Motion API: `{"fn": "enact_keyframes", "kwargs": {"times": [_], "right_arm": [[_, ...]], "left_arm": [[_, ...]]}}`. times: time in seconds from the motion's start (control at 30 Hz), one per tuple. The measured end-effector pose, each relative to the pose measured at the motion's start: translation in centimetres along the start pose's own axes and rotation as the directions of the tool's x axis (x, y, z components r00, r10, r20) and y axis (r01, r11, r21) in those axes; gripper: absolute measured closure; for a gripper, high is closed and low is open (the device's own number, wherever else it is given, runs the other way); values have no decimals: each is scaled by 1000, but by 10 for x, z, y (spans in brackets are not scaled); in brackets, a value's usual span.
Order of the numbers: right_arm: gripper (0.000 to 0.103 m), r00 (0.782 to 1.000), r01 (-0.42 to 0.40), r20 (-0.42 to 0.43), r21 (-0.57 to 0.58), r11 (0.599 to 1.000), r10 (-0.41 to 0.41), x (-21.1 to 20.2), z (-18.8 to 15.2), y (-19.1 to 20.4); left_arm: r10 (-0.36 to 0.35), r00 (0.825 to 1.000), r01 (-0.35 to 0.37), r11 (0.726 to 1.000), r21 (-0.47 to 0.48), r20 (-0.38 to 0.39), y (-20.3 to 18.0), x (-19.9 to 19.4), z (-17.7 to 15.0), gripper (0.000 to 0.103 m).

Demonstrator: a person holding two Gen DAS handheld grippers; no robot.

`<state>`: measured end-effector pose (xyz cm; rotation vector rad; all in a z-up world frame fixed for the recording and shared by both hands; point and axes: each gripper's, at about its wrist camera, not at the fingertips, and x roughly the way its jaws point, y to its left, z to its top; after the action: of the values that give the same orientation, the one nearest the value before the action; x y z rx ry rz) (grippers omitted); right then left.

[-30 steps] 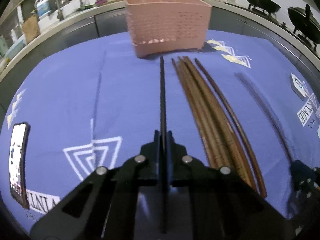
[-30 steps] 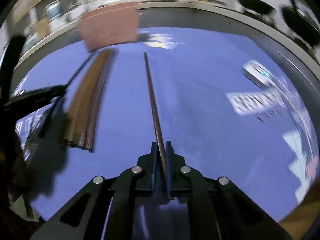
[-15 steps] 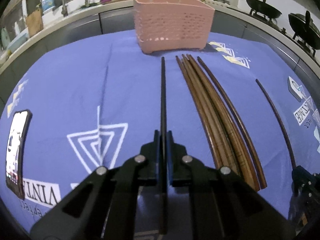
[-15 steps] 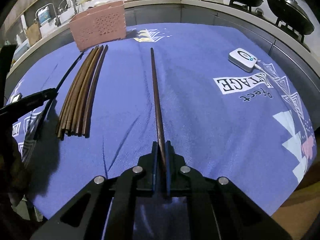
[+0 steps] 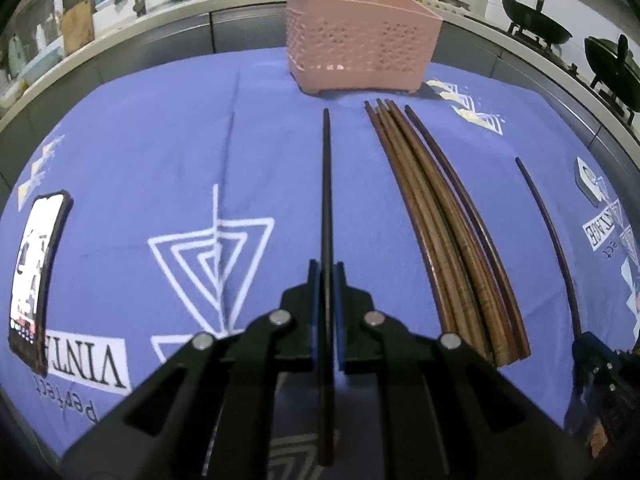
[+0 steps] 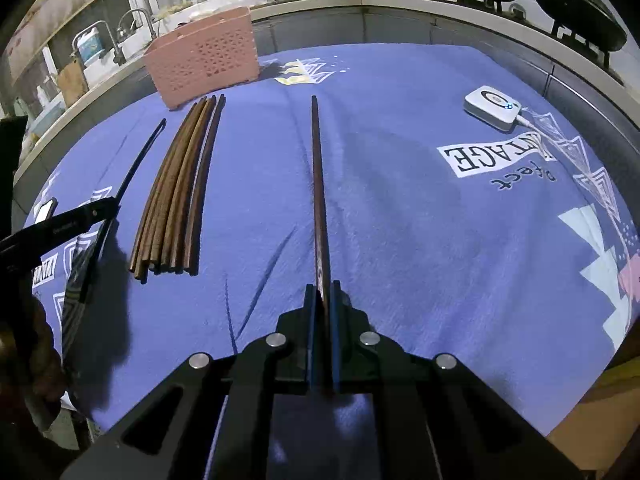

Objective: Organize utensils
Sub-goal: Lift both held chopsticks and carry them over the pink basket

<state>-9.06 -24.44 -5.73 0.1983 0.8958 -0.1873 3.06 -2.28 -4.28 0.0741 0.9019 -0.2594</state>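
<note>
Both grippers, left gripper (image 5: 328,276) and right gripper (image 6: 323,294), clamp one dark chopstick (image 5: 327,200) each over a purple-clothed bench (image 5: 160,140) in a kitchen; brown chopsticks (image 5: 448,232) lie bundled near a pink basket (image 5: 360,36).

The cloth (image 5: 160,152) over the surface is periwinkle blue, printed with white nested triangles and a white block lettered in dark type. The basket (image 5: 360,40) is pale pink with a pierced lattice wall. The bundle of chopsticks (image 5: 448,216) is warm brown; the single chopstick (image 5: 327,184) in the black left tool (image 5: 327,280) is near-black. The small box (image 6: 492,108) is white with a dark ring.
</note>
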Motion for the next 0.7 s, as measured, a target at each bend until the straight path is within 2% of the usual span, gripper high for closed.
{"fn": "enact_keyframes", "kwargs": {"times": [0.5, 0.7], "right_arm": [[96, 1000, -5, 22, 13, 1000, 4, -1, -4, -1], [95, 1000, -31, -4, 0, 1000, 31, 1, 4, -4]], "left_arm": [[3, 1000, -3, 1000, 3, -1, 2, -3, -3, 96], [-11, 1000, 11, 1000, -7, -11, 4, -3, -4, 96]]}}
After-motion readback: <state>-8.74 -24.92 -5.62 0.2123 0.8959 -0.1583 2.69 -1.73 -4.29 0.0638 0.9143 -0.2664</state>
